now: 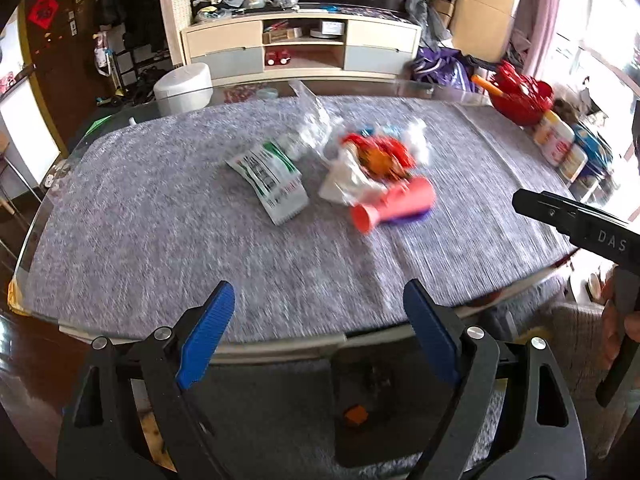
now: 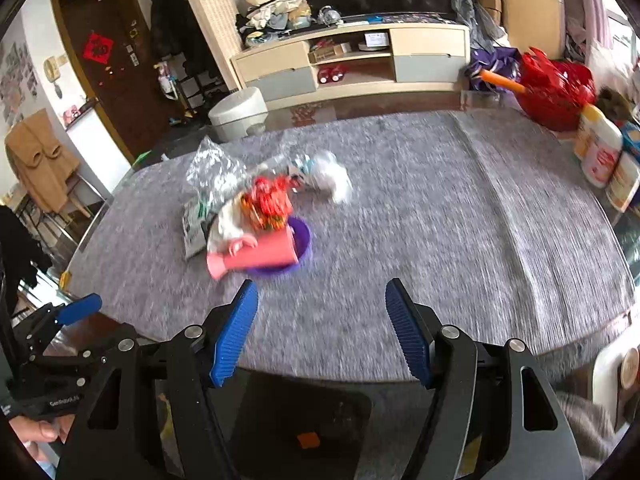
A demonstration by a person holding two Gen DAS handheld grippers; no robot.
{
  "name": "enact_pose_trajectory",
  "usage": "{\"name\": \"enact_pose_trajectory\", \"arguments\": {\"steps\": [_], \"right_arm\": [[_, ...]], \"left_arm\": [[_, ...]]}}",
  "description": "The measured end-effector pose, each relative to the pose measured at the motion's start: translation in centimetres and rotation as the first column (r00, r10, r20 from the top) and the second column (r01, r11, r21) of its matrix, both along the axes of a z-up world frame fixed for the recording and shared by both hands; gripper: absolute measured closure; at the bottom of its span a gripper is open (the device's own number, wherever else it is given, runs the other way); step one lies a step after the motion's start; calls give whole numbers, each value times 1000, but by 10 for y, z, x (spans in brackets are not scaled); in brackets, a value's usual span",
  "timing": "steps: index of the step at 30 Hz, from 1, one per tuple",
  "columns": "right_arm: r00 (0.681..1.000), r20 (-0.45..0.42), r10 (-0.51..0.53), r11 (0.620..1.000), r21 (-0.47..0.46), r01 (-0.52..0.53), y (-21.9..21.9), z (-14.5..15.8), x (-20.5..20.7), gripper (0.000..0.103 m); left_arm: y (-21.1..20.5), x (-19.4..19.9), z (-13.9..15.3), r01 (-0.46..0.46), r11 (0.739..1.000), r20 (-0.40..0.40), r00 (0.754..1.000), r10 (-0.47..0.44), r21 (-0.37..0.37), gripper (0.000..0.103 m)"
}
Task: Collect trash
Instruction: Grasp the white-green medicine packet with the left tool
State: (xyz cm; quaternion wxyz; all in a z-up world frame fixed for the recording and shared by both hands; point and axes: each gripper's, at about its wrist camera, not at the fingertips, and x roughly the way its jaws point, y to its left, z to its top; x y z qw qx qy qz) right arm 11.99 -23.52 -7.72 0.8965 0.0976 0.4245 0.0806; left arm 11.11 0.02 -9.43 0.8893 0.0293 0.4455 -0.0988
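Centre frame on the grey table cover [image 1: 160,216], the trash pile [image 1: 372,160] lies loose. Left gripper [image 1: 320,332] and right gripper [image 2: 320,328] hang near-edge, jaws apart, empty. Advise descending squarely over one item at a time.

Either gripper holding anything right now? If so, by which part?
Nothing held. Left gripper and right gripper both stand open and empty above the table's near edge; the trash pile lies untouched.
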Motion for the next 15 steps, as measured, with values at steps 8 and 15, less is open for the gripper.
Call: {"name": "enact_pose_trajectory", "arguments": {"steps": [8,15], "right_arm": [[999,-19,44,999,20,-43,22,-12,60,36],[997,-43,68,997,35,-67,35,-27,93,36]], "left_arm": [[18,57,-10,-39,999,-26,999,39,1,21],[32,102,-25,-91,996,-59,994,90,-20,21]]}}
